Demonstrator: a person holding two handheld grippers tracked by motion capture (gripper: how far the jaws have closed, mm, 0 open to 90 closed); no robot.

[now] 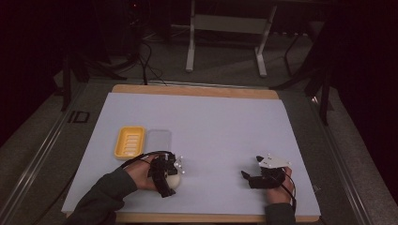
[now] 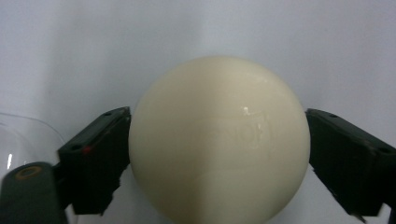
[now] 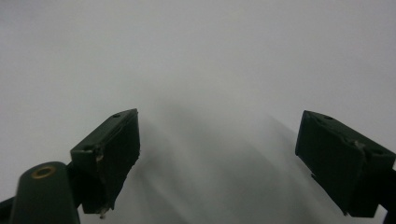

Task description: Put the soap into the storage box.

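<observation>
Soap bar (image 2: pixel 218 140): cream, rounded, on the white mat (image 1: pixel 211 122), near the yellow soap dish (image 1: pixel 129 141).
Left gripper (image 1: pixel 170 180): jaws clamped against both flanks of the soap.
Right gripper (image 3: pixel 219 163): jaws spread, nothing between; well apart from the dish.
Clear lid (image 1: pixel 158 139): just beside the dish.

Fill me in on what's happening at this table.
A person works with a hand-held gripper in each hand. The left hand-held gripper has its jaws on either side of a cream bar of soap lying on the white table sheet, both pads at its sides. A yellow soap dish and a clear lid sit just beyond. The right hand-held gripper rests open, with nothing between its jaws.
</observation>
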